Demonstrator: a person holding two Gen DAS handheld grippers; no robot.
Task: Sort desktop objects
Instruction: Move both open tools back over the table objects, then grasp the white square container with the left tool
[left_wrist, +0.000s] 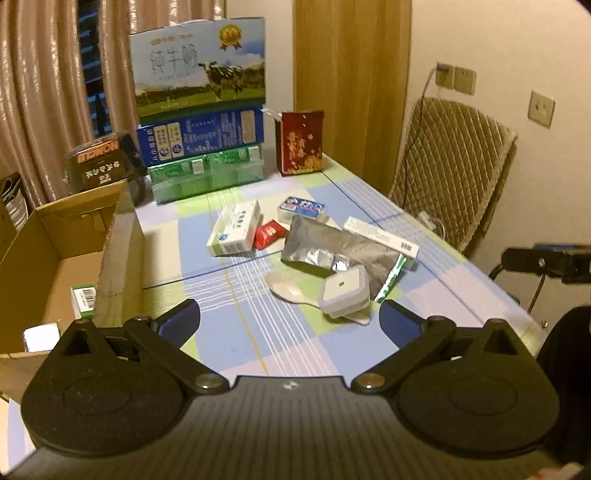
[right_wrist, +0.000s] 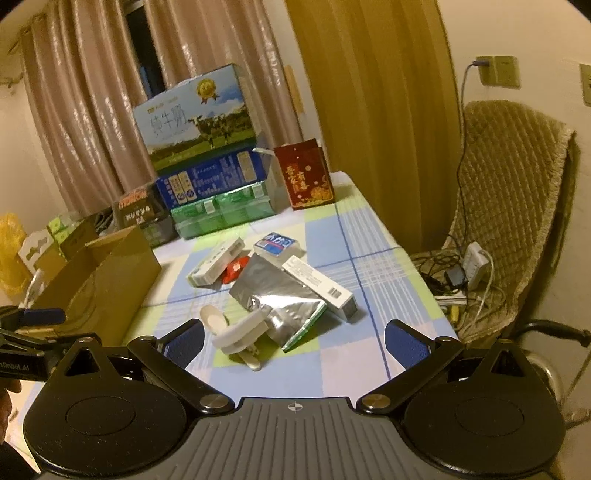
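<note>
Both grippers hover over the near edge of the checked tablecloth (left_wrist: 236, 321), jaws spread wide, nothing held in either.

Loose pile sits mid-table. From the left gripper (left_wrist: 290, 319) it lies at about 12 to 1 o'clock: the white square plug-in device (left_wrist: 343, 291) nearest, resting on a pale spoon (left_wrist: 291, 293); behind them the silver foil pouch (left_wrist: 332, 245), a long white box (left_wrist: 380, 236), a green-and-white medicine box (left_wrist: 234, 230), a small red packet (left_wrist: 269, 233) and a blue-labelled flat box (left_wrist: 301, 207).

From the right gripper (right_wrist: 293, 338) the same white device (right_wrist: 242, 334) is at 11 o'clock, just ahead of the left fingertip; spoon handle runs roughly from 11 toward 5 beneath it.

Open cardboard box (left_wrist: 122, 254) stands at 9 to 10 o'clock of the left gripper, already holding a green-edged packet (left_wrist: 84, 301) and something white. Probably the sorting bin.

Judgement: the device is the nearest candidate; both grippers look about equally close, but the left one is nearer the bin. Its squarish body gives no strong long axis; the stacked spoon may shift if it is lifted carelessly.

Milk cartons (left_wrist: 201, 62) and red box (left_wrist: 301, 142) at the far edge, well apart.
</note>
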